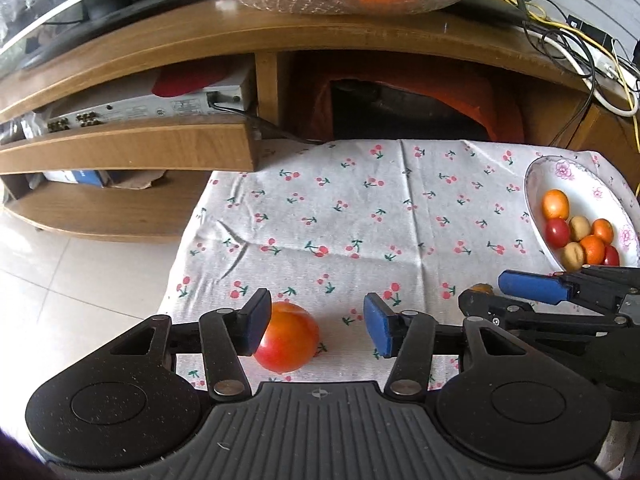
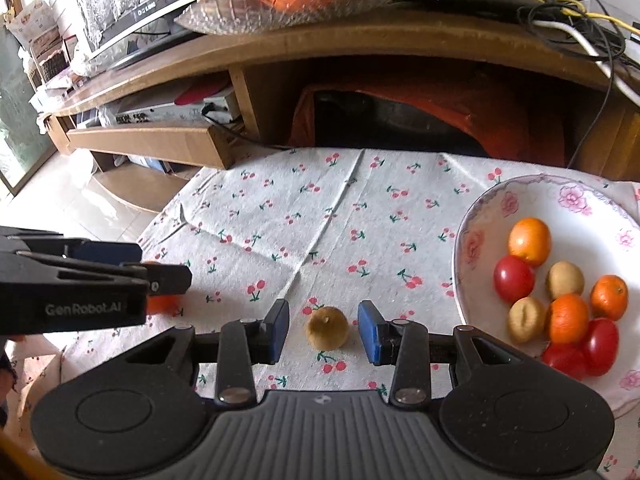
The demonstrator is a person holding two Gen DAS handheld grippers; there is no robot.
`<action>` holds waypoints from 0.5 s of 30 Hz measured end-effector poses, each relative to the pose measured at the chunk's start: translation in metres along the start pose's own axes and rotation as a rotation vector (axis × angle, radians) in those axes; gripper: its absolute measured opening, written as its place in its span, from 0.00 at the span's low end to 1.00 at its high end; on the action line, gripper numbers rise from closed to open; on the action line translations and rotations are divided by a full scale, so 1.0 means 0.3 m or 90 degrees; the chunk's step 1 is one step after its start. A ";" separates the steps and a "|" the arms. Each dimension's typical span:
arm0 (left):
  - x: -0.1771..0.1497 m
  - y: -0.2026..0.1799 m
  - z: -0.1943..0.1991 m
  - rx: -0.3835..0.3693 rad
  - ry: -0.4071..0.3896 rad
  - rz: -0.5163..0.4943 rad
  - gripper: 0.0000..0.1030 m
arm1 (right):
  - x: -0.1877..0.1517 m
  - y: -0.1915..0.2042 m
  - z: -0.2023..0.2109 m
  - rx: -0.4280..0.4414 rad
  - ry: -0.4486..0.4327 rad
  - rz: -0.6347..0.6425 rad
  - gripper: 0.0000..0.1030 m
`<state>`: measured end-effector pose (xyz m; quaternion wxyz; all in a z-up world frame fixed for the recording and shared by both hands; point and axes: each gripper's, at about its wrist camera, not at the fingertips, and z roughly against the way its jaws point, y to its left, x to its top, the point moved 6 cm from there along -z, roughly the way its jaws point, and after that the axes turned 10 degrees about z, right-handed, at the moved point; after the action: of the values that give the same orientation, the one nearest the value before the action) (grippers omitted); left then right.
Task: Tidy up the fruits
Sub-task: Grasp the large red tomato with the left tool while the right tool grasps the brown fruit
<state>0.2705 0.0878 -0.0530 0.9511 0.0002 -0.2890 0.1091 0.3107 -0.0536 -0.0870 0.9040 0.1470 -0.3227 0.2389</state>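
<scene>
On the bench, left tongs (image 1: 316,324) spread wide around a red-orange fruit (image 1: 288,336) touching one pad, right tongs (image 2: 323,330) likewise agape astride a small brown fruit (image 2: 327,327), both ungrasped, against seven-odd already in the floral bowl (image 2: 500,204): mostly sorted.

Both wrist views look forward, low and near, sharing the cherry-print cloth (image 1: 320,220) and floral bowl (image 2: 500,208).
</scene>
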 end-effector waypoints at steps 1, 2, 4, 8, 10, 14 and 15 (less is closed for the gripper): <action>0.001 0.005 0.003 -0.001 0.000 0.000 0.58 | -0.002 0.003 -0.004 0.000 0.002 0.002 0.38; 0.000 0.008 0.004 -0.002 0.000 0.001 0.58 | -0.005 0.004 -0.006 0.001 0.003 0.003 0.38; -0.001 0.009 0.005 -0.003 0.000 0.000 0.58 | -0.006 0.008 -0.016 0.001 0.007 0.004 0.38; 0.002 0.011 0.003 -0.014 0.002 0.002 0.58 | -0.016 0.016 -0.034 0.003 0.017 0.009 0.38; 0.004 0.014 0.006 -0.019 0.004 0.004 0.58 | -0.021 0.019 -0.039 -0.002 0.016 0.015 0.38; 0.008 0.025 0.007 -0.022 0.008 0.019 0.58 | -0.019 0.017 -0.042 -0.004 0.014 0.014 0.38; 0.009 0.024 0.009 -0.023 0.007 0.019 0.58 | -0.019 0.018 -0.042 -0.004 0.013 0.015 0.38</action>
<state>0.2697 0.0952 -0.0497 0.9509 -0.0216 -0.2854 0.1181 0.3106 -0.0456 -0.0996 0.9050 0.1375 -0.3156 0.2500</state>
